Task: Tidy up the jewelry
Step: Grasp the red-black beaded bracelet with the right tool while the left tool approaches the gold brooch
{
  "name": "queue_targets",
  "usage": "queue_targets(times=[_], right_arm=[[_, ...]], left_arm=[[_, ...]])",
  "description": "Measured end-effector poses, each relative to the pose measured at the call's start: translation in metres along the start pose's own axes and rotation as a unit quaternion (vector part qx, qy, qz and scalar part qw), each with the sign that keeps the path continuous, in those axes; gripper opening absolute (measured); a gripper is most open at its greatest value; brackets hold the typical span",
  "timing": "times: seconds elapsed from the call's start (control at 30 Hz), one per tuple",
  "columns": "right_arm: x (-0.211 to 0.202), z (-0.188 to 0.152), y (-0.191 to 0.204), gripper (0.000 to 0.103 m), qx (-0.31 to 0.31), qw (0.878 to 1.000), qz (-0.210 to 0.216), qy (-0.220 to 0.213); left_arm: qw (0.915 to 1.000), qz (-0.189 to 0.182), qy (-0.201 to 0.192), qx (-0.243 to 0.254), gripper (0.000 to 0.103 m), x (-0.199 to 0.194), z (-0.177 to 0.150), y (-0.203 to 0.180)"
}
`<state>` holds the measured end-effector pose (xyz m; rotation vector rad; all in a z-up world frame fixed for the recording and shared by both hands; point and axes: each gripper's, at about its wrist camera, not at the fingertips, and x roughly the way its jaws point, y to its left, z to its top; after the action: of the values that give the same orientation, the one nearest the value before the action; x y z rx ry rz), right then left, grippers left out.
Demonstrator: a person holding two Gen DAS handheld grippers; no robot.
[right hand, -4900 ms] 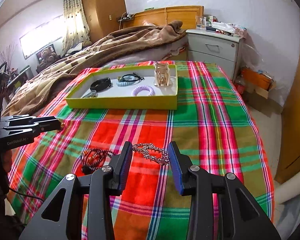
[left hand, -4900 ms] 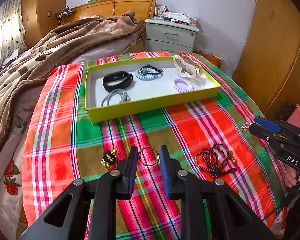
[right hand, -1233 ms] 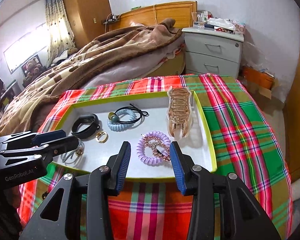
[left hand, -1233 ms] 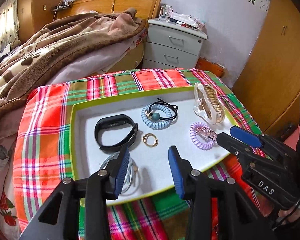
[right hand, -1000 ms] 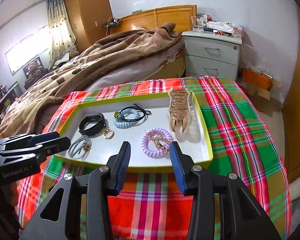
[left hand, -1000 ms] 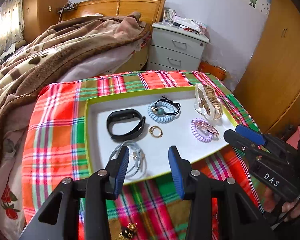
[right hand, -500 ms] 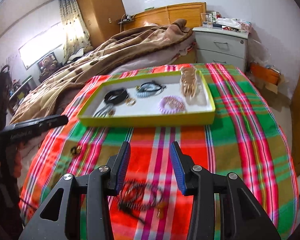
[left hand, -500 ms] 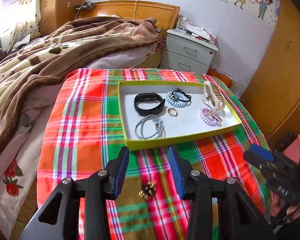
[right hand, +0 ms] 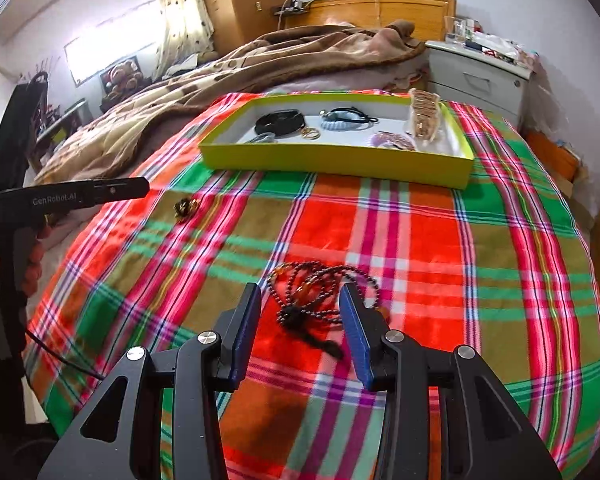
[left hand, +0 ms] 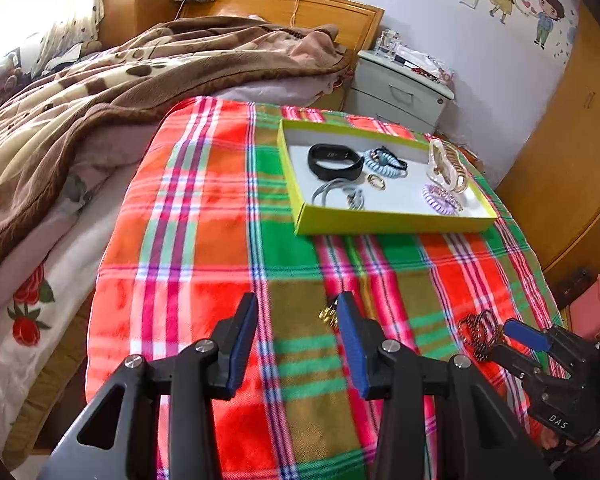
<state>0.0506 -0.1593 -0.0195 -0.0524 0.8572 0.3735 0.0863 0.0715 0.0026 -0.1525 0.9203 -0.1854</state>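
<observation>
The small gold piece (left hand: 329, 314) on the plaid cloth (left hand: 204, 240) is half hidden behind the left gripper's (left hand: 297, 312) right-hand finger in the left wrist view, and in the right wrist view it is too small and blurred to tell what it is. The left gripper's jaws stand open with nothing between them. The right gripper (right hand: 300, 304) also has open jaws, empty, poised above a dark beaded necklace (right hand: 320, 296) that lies in a loose tangle on the cloth, its black tassel end trailing toward the camera. Farther back sits the shallow yellow-green tray (right hand: 340, 162), its long axis running across the table. On its white floor lie a black band (left hand: 334, 158), a pale blue coil tie (left hand: 384, 160), a gold ring (left hand: 376, 181), a grey looped cord (left hand: 338, 196), a lilac coil tie (left hand: 440, 198) and a glossy gold-toothed claw clip (left hand: 446, 164) by the far right wall. A hand's (right hand: 34, 256) fingers show only partly at the left gripper's handle.
</observation>
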Motion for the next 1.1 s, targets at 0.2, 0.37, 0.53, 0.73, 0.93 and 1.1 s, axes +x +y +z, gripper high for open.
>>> queue_targets(times=[0.2, 0.37, 0.53, 0.73, 0.93, 1.1], right_arm=[[0.011, -0.002, 0.012, 0.042, -0.032, 0.999, -0.019, 0.016], [0.017, -0.002, 0.013, 0.042, -0.04, 0.998, -0.031, 0.03], [0.02, -0.004, 0.014, 0.035, -0.04, 0.998, -0.034, 0.037], [0.019, -0.004, 0.018, 0.021, -0.042, 0.998, -0.026, 0.036], [0.015, -0.004, 0.016, 0.014, -0.033, 0.999, -0.02, 0.028], [0.007, -0.003, 0.01, 0.011, -0.017, 1.0, -0.014, 0.012]], left_arm=[[0.9999, -0.004, 0.003, -0.011, 0.043, -0.003, -0.013, 0.007], [0.9998, -0.008, 0.004, -0.016, 0.043, -0.006, -0.018, 0.01], [0.9997, -0.009, 0.007, -0.023, 0.043, -0.006, -0.022, 0.013], [0.9995, -0.008, 0.014, -0.026, 0.043, -0.003, -0.024, 0.014], [0.9994, -0.008, 0.021, -0.028, 0.043, 0.001, -0.025, 0.016], [0.9993, -0.007, 0.024, -0.027, 0.043, 0.004, -0.023, 0.013]])
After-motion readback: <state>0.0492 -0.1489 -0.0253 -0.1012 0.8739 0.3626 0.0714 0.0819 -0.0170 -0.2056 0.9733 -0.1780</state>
